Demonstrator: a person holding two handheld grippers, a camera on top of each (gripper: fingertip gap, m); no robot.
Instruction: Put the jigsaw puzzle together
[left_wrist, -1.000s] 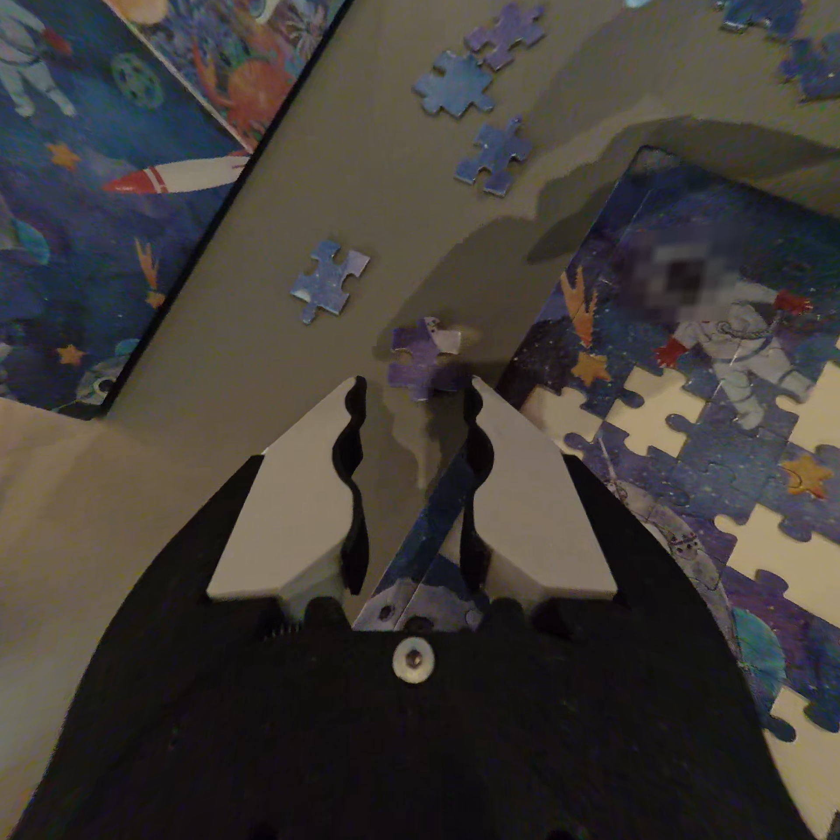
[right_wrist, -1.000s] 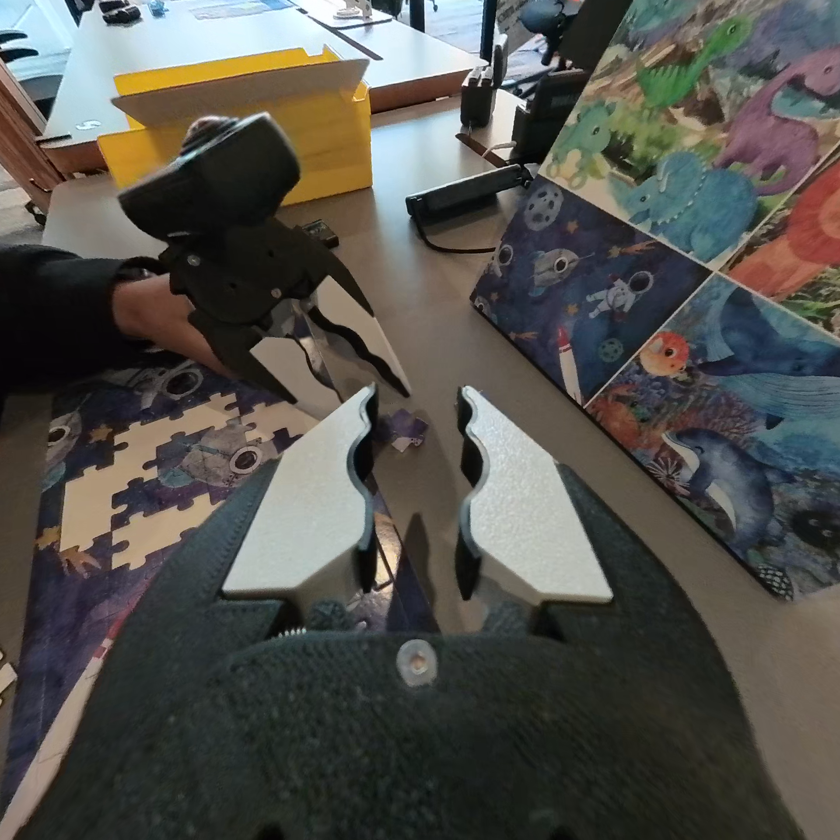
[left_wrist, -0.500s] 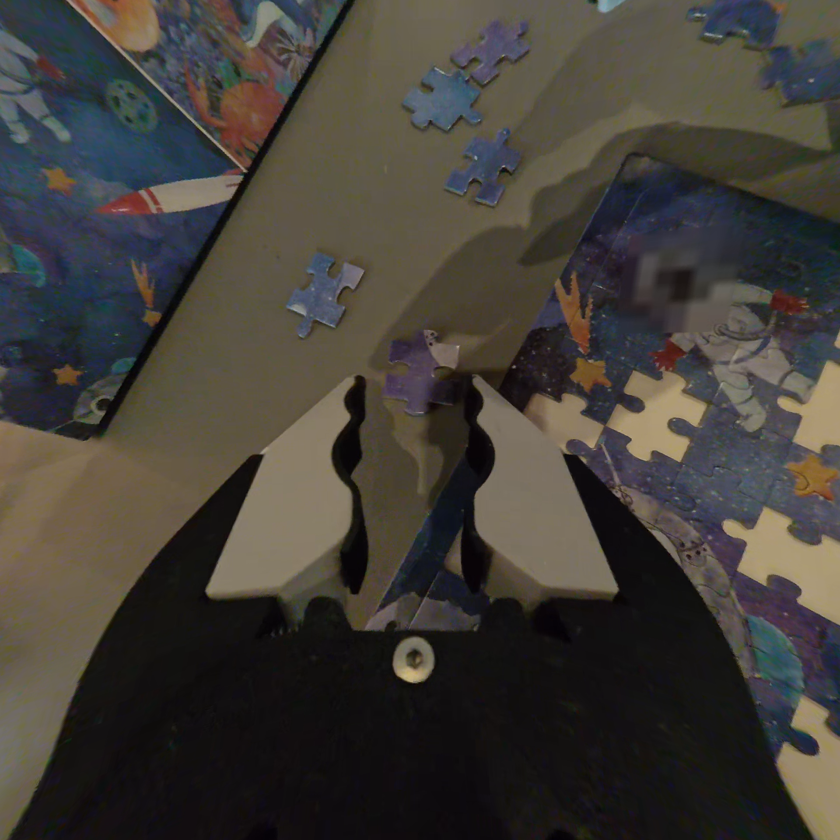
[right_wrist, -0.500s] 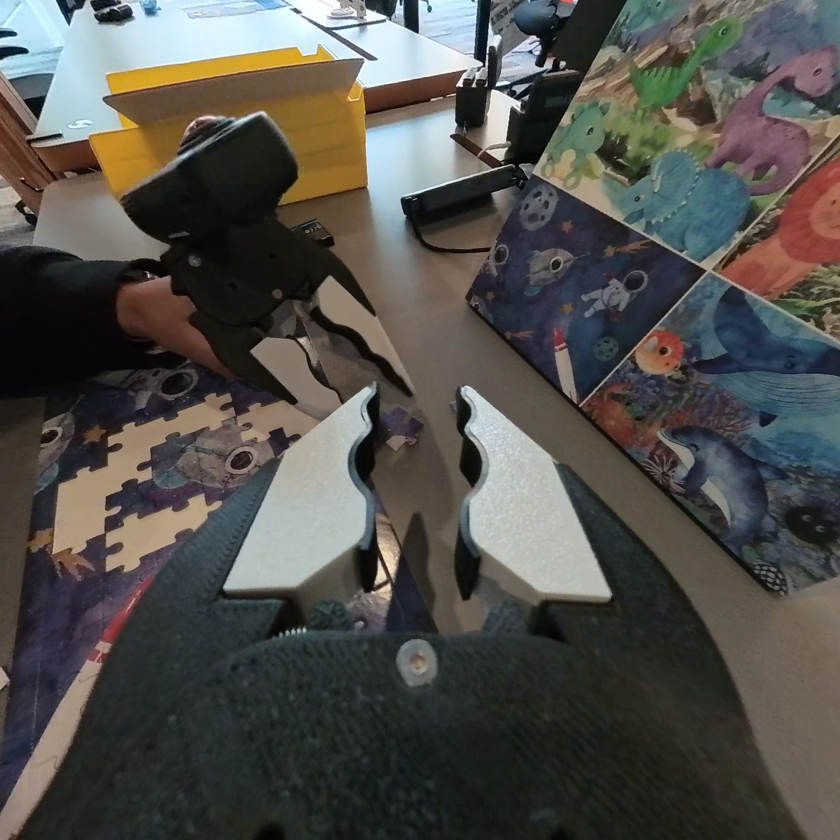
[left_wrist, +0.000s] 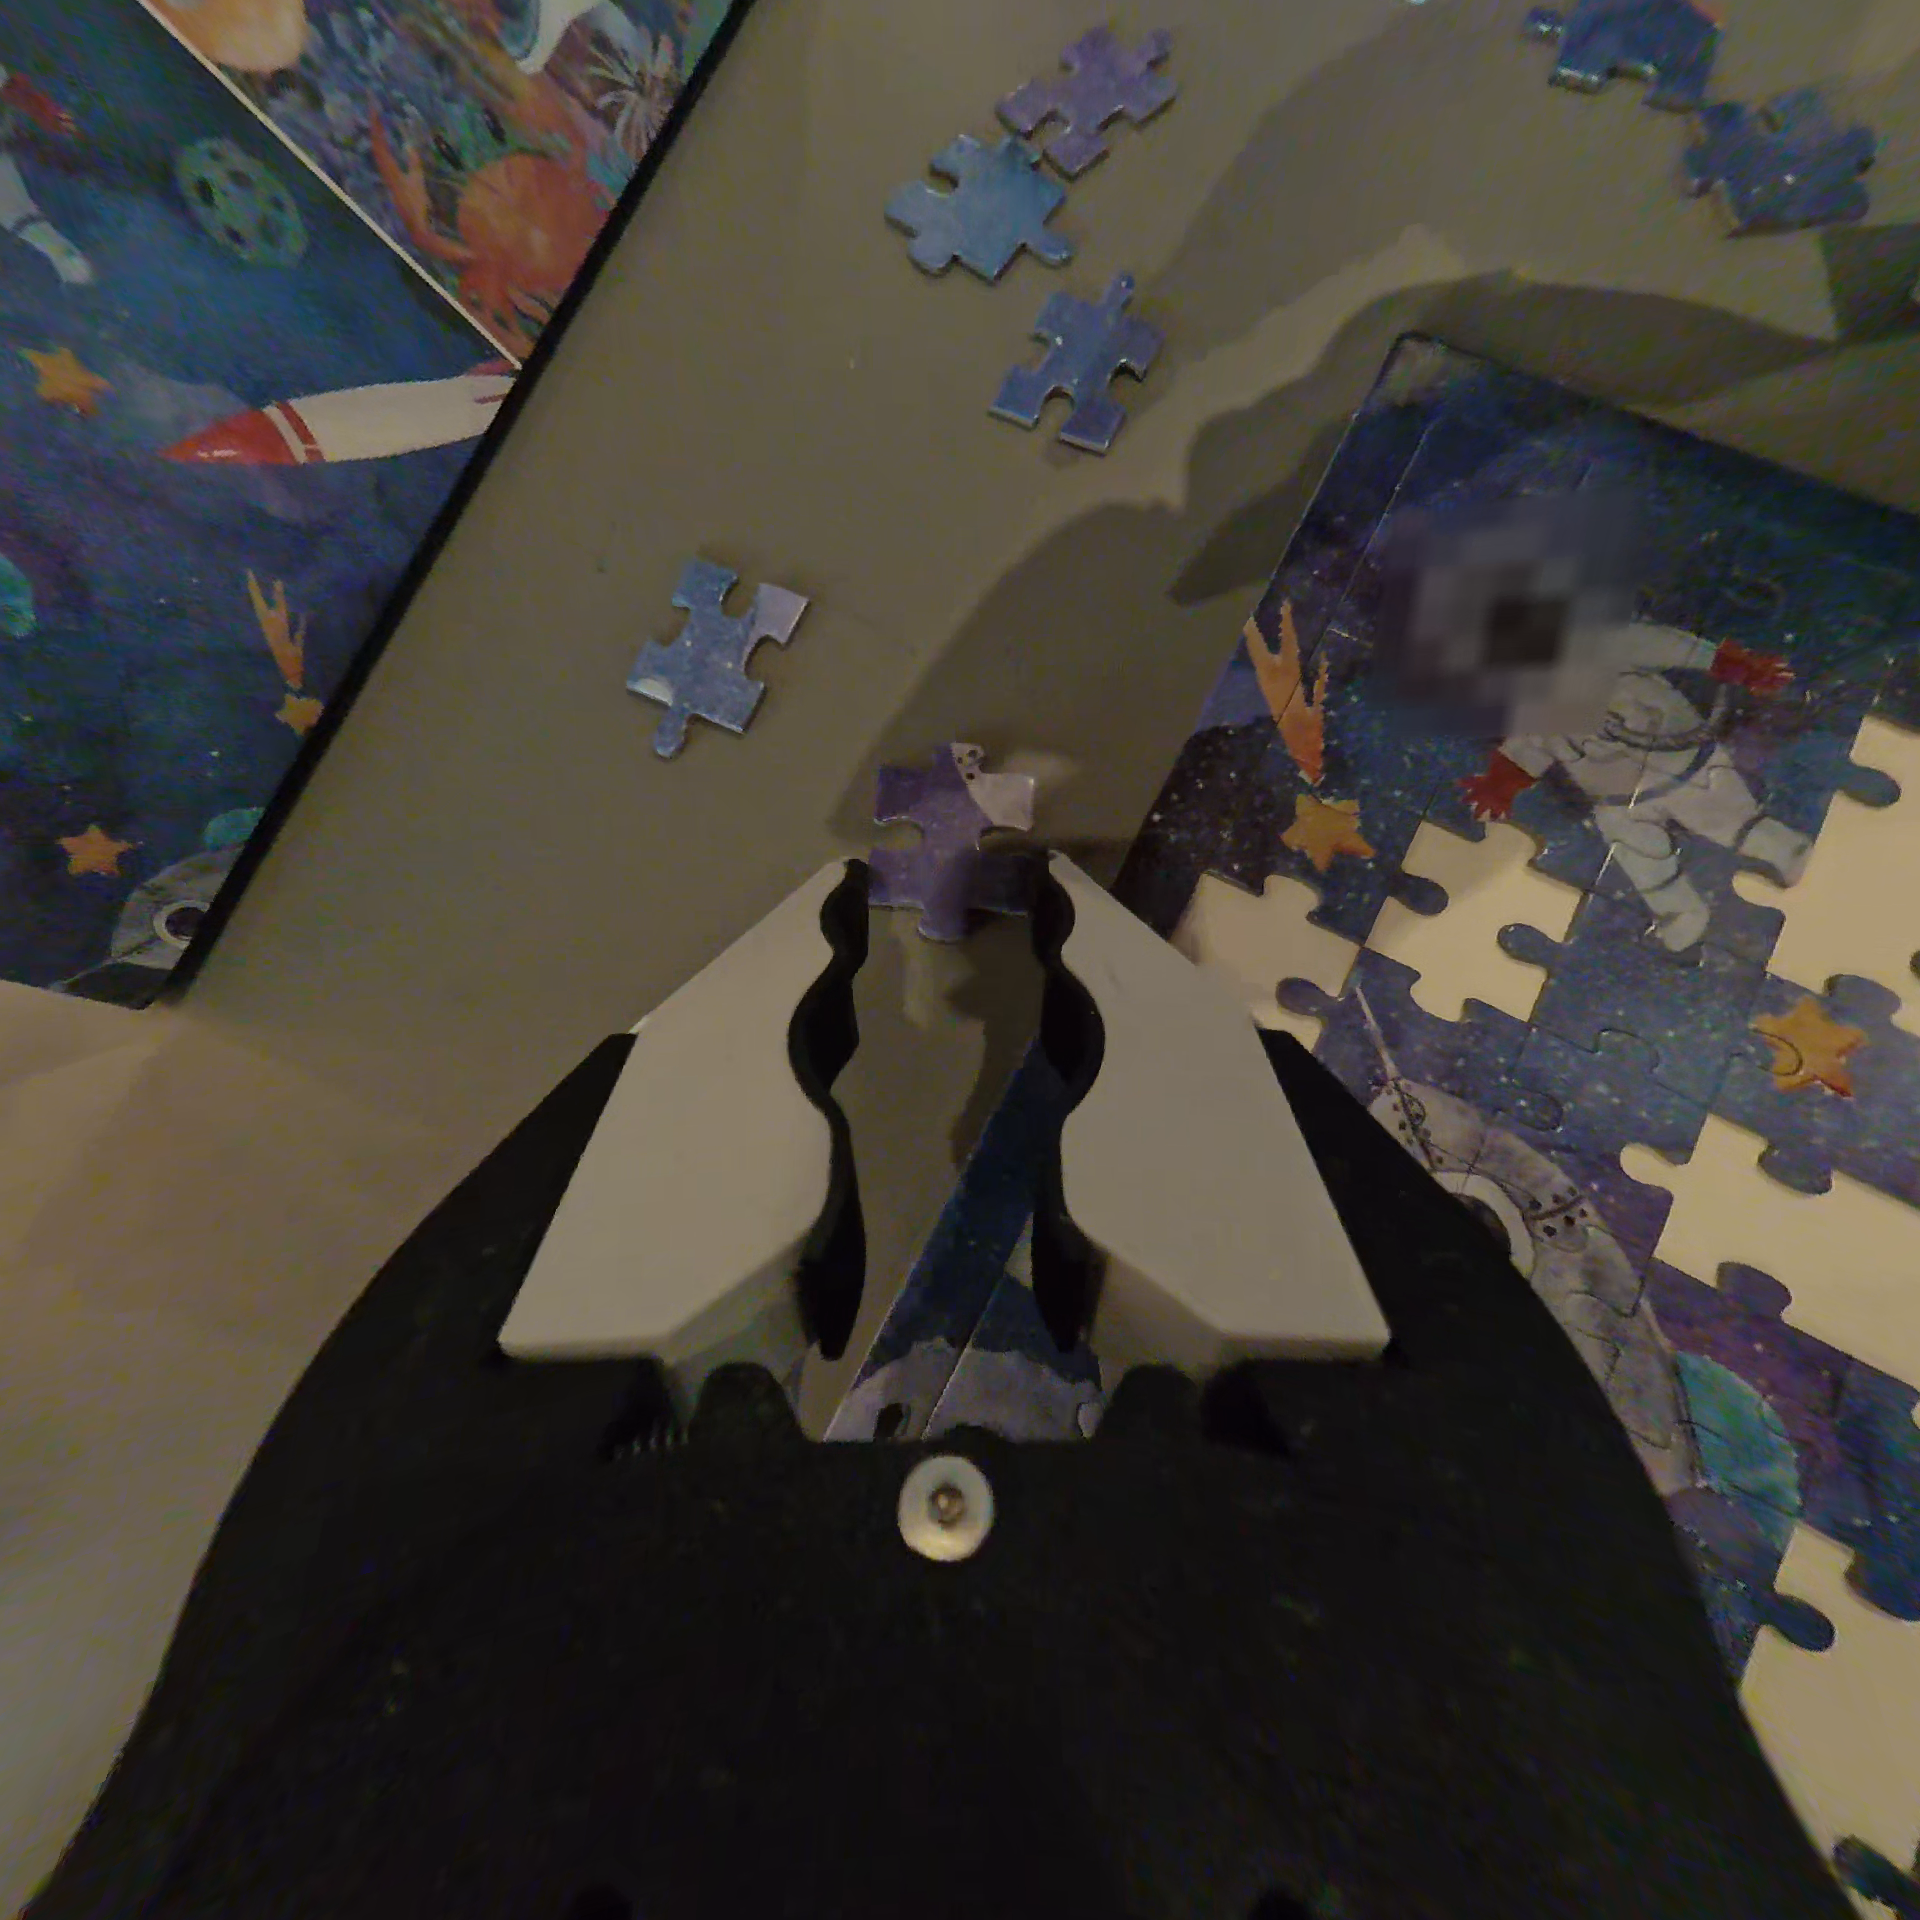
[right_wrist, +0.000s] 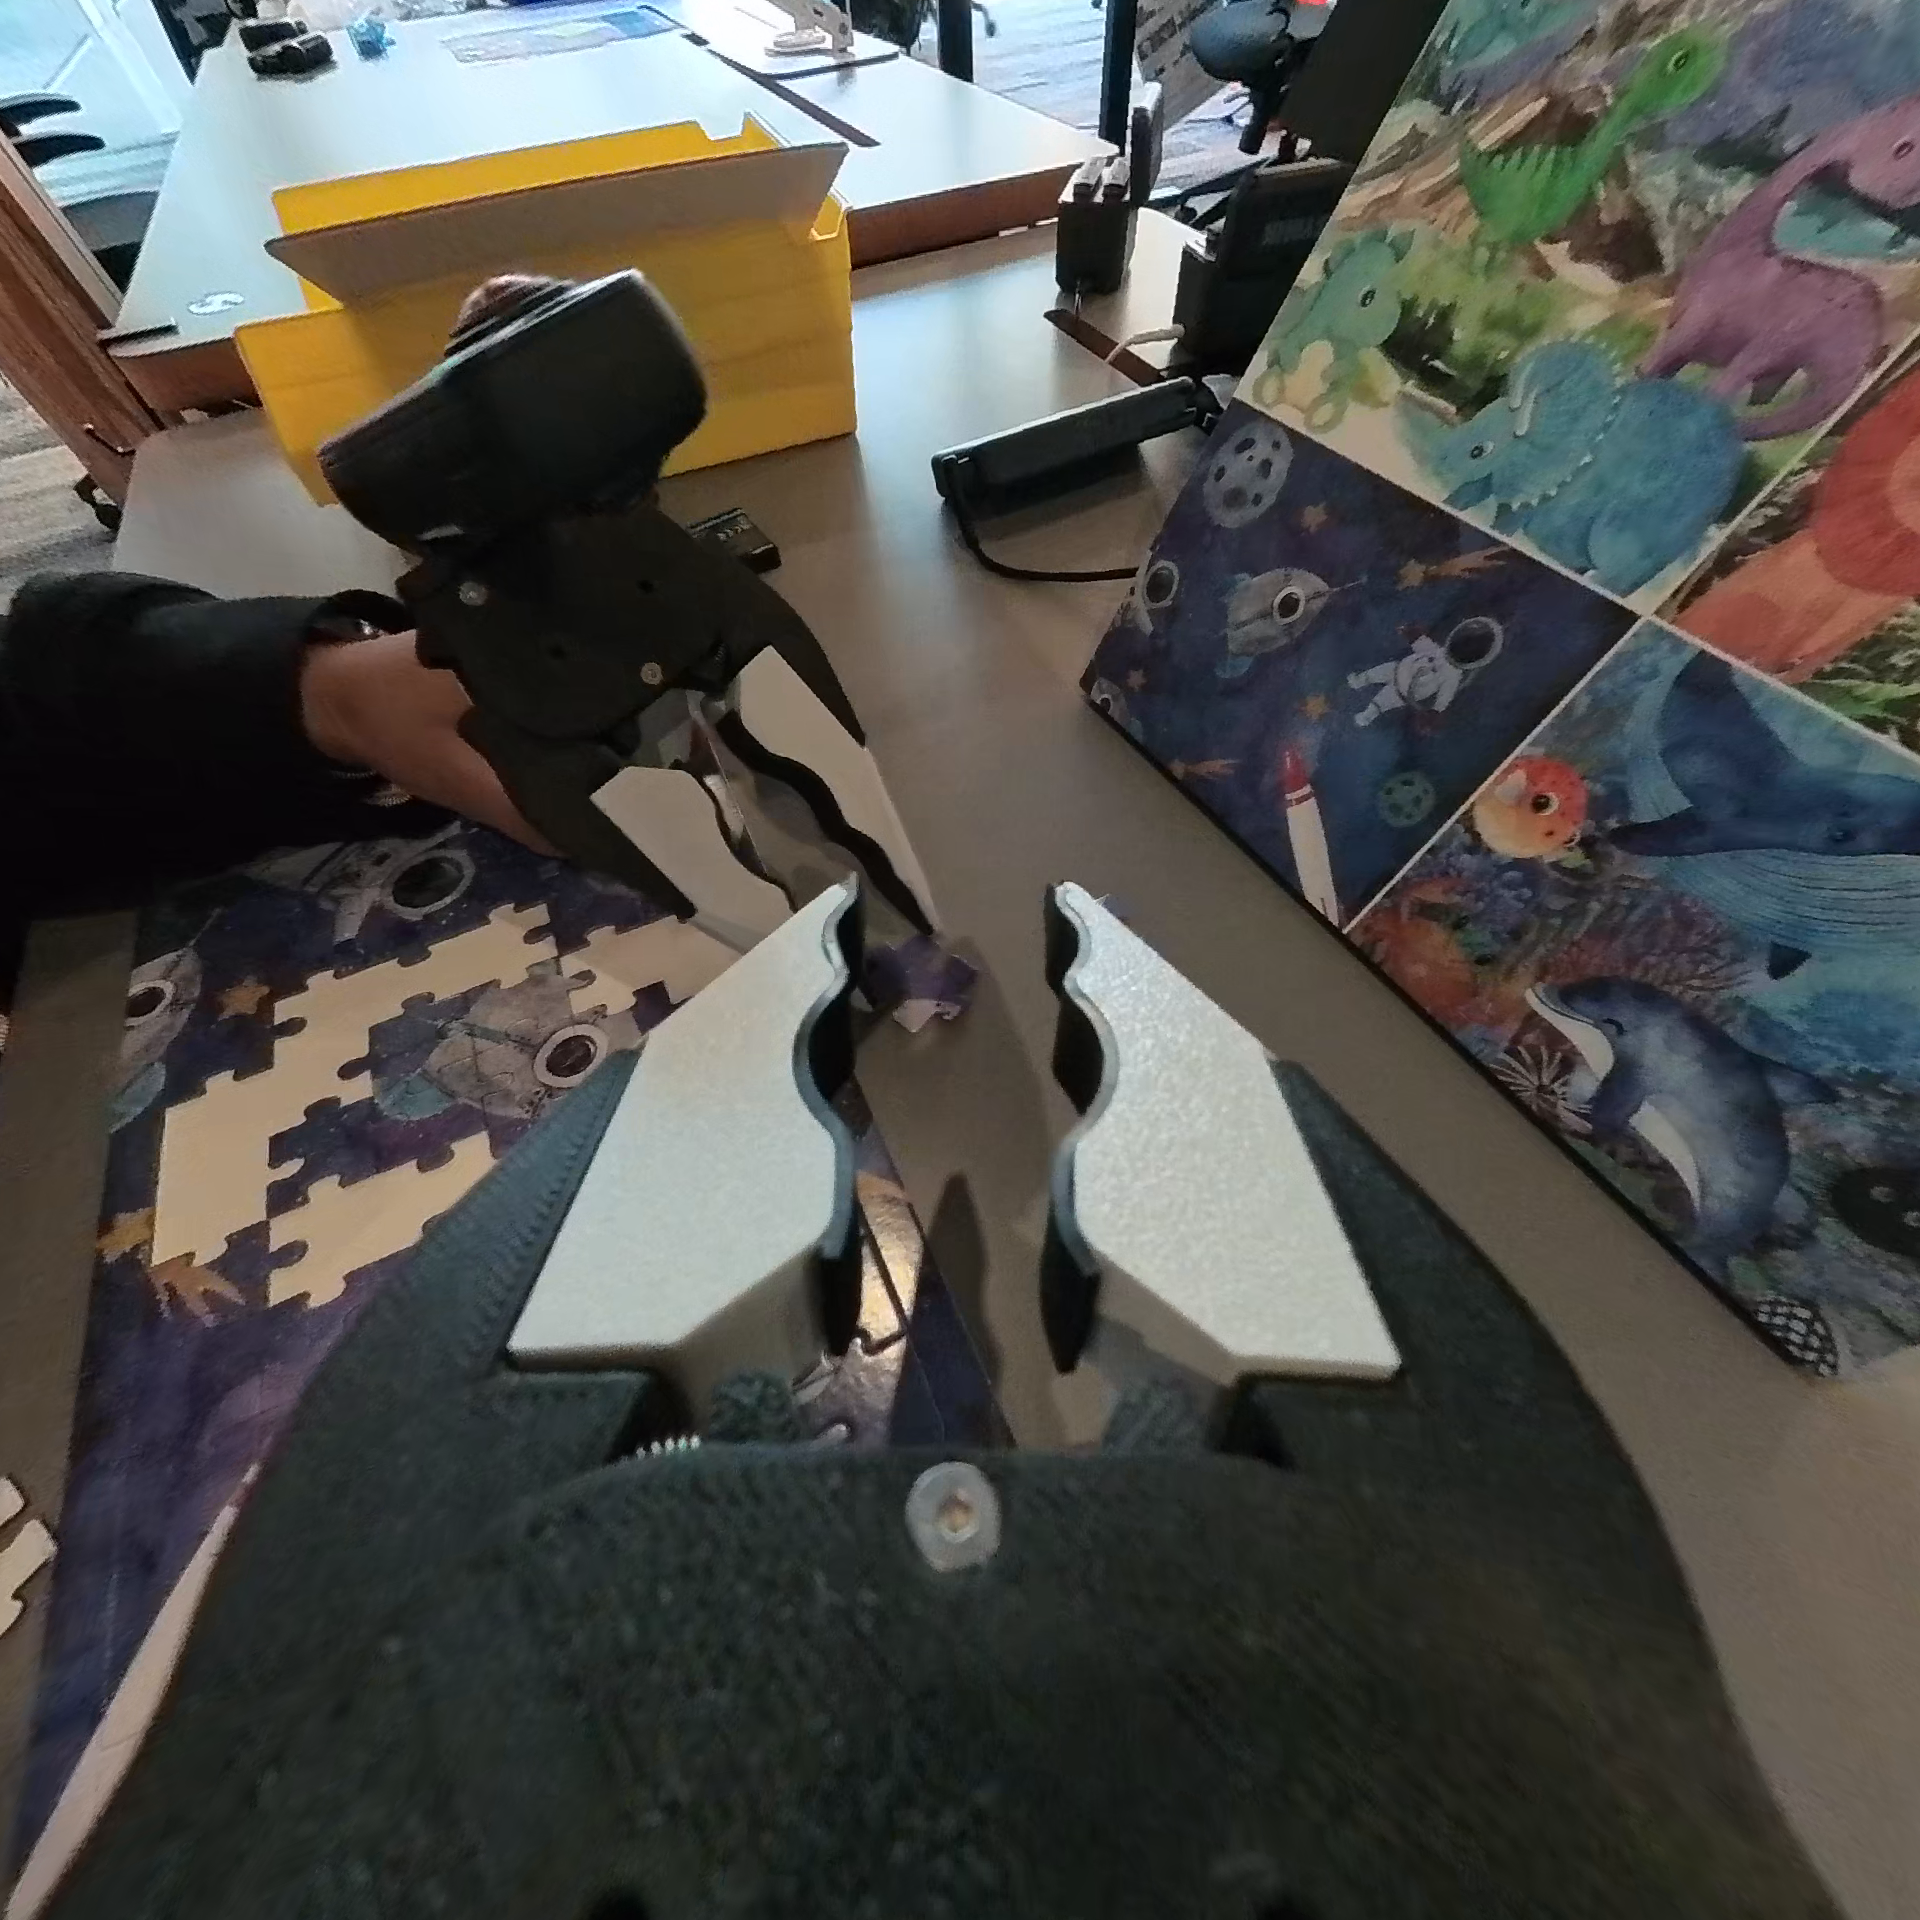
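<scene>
The purple puzzle piece (left_wrist: 951, 836) lies flat on the grey worktop (left_wrist: 644, 436), just beside the corner of the half-built space puzzle (left_wrist: 1621, 935), and it is my landmark for the rest. My left tongs (left_wrist: 951, 883) sit right at its near edge, their jaws parted about as wide as the piece and closed on nothing. My right tongs (right_wrist: 951, 925) come at the same piece (right_wrist: 925, 977) from the opposite side, also parted and empty, a little short of it. Beyond the piece four loose blue pieces lie scattered on the worktop, the nearest (left_wrist: 717, 655) just off it. Farther out, on the side away from the puzzle, stands the picture board (right_wrist: 1558, 675) with its rocket and sea scenes.
</scene>
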